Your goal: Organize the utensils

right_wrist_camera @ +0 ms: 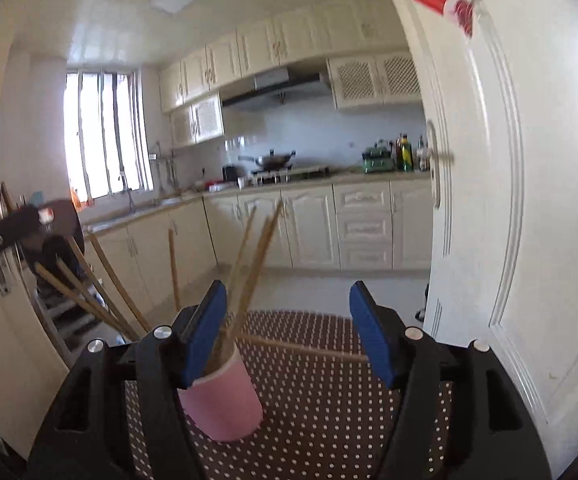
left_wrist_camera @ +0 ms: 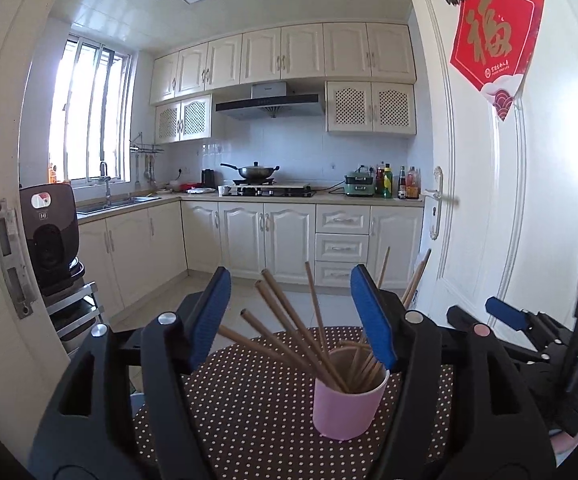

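A pink cup point(left_wrist_camera: 347, 402) stands on a brown polka-dot surface point(left_wrist_camera: 249, 420) and holds several wooden chopsticks point(left_wrist_camera: 289, 320) that fan out to the left. My left gripper point(left_wrist_camera: 293, 316) is open, with the cup between its jaws toward the right finger. In the right wrist view the pink cup point(right_wrist_camera: 221, 400) sits behind my left finger, and one chopstick point(right_wrist_camera: 301, 347) lies flat on the polka-dot surface point(right_wrist_camera: 321, 420) between the jaws. My right gripper point(right_wrist_camera: 289, 332) is open and empty. It also shows in the left wrist view point(left_wrist_camera: 505, 314) at the right.
A white door point(left_wrist_camera: 509, 200) stands open on the right with a red paper sign point(left_wrist_camera: 497, 36). A dark appliance point(left_wrist_camera: 49, 232) sits on a metal rack to the left. Kitchen cabinets, a stove with a wok point(left_wrist_camera: 255, 170) and a sink are far behind.
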{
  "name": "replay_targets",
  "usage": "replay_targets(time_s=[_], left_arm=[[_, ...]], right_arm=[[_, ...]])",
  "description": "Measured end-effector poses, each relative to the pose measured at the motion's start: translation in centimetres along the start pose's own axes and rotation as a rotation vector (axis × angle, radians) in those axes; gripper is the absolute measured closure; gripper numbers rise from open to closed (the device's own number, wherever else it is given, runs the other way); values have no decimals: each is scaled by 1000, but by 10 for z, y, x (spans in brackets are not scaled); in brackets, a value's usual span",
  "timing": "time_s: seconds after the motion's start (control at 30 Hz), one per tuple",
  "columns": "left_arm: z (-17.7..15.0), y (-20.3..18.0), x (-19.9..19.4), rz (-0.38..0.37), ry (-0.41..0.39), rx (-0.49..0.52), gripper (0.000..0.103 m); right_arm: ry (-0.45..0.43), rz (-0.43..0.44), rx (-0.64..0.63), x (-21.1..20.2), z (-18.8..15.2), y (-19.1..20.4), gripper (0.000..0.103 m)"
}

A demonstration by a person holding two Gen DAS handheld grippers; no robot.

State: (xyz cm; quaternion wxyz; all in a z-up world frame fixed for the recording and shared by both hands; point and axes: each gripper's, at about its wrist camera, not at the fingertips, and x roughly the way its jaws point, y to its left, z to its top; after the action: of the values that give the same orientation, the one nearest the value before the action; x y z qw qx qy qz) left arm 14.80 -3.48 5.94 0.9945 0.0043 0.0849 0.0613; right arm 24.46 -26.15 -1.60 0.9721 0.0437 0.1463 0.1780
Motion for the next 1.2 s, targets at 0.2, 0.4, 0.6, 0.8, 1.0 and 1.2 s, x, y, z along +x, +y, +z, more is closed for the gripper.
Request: replay_targets(time_s=[0.2,0.4,0.6,0.8,1.0,1.2], left_arm=[[-17,15,-4,-18,50,-22,36],[-37,23,0,-32,119,-25,34],[-52,32,20,-80,235,-63,33],[-71,31,54,-113,372,-114,33],[-87,22,78,-167,444,-105,31],[-90,23,93,-210,487,-135,31]], right_arm=[[117,16,-74,42,-19,3,50],[194,31,-157,75,-33,9,55],[241,39,-190,95,-41,8,60],[277,41,-231,113,-47,9,63],[281,37,-246,126,-46,5,74],[277,36,-300,129,-48,8,78]])
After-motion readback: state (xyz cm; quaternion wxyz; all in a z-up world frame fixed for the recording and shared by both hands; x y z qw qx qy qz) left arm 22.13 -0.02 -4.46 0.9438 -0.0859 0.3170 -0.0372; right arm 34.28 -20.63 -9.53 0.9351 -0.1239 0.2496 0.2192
